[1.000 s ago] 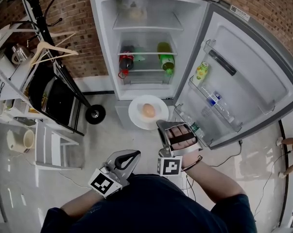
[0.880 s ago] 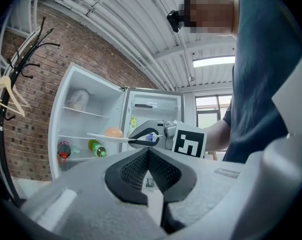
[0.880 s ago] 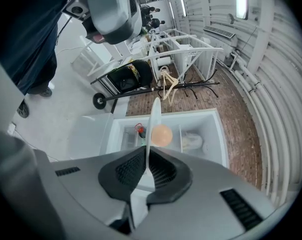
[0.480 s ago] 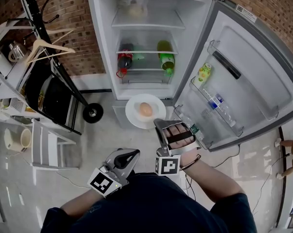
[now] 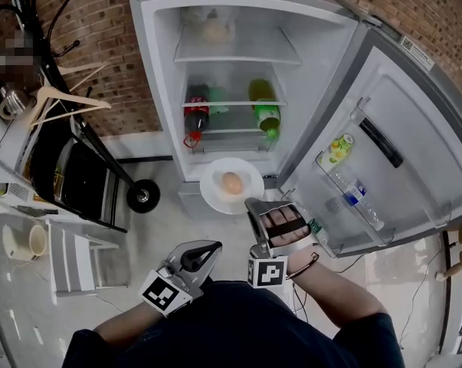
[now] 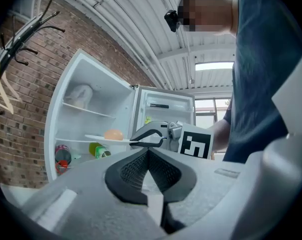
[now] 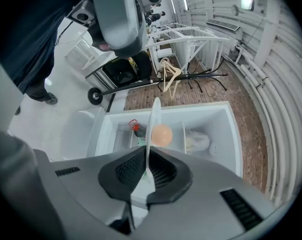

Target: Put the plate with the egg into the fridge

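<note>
- While the person in a dark blue top (image 5: 238,320) faces the open fridge, the left gripper (image 5: 214,246) hangs close by the body, its dark jaws pressed together with nothing between them
- Just beside it, the right gripper (image 5: 251,204) reaches further forward, its jaws clamped on the near rim of the round white plate (image 5: 212,190); seen from that gripper, the plate's edge runs right in between the pads
- On the plate's middle sits the pale brown egg (image 5: 231,182); the plate is held level in the air in front of the open compartment and rests on no shelf
- Beyond it stands the tall grey fridge (image 5: 150,90), its door (image 5: 414,129) swung wide to the right
- Inside, on a lower shelf, a dark cola bottle with a red cap (image 5: 196,117) stands at the left and a green bottle (image 5: 266,115) at the right, well apart; a pale bag (image 5: 215,27) lies on the top shelf
- In the door's rack sit a yellow-green carton (image 5: 336,150) and a clear water bottle with a blue cap (image 5: 359,196)
- Off to the left, wooden coat hangers (image 5: 62,102) hang before the red brick wall (image 5: 112,44)
</note>
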Demonstrator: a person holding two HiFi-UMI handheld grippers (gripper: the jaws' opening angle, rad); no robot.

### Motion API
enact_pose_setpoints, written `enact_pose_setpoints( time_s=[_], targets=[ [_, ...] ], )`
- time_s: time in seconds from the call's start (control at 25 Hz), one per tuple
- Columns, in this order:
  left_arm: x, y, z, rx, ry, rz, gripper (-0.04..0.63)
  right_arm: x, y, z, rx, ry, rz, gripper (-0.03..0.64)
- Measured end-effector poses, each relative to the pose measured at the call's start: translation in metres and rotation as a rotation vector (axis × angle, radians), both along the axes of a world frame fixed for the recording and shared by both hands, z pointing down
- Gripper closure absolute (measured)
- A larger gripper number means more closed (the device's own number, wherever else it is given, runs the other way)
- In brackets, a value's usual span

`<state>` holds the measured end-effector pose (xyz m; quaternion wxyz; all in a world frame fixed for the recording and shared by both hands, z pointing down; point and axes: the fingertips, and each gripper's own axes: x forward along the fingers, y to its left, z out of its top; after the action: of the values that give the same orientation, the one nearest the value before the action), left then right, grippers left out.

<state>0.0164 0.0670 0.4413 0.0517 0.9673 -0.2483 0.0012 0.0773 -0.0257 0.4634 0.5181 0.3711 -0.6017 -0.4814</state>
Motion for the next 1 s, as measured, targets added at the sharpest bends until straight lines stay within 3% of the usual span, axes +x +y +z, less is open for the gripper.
enact_pose_setpoints(
  time_s=[0.72,1.0],
  targets=[
    [-0.074,-0.143,-0.010,0.000,0.008,0.097,0.597,-0.060,-0.137,-0.012,0.017,-0.002,0.101,0.595],
    [-0.072,-0.164,-0.009,-0.009,0.012,0.079,0.597,-0.065,-0.163,-0.010,-0.002,0.003,0.084,0.595]
  ],
)
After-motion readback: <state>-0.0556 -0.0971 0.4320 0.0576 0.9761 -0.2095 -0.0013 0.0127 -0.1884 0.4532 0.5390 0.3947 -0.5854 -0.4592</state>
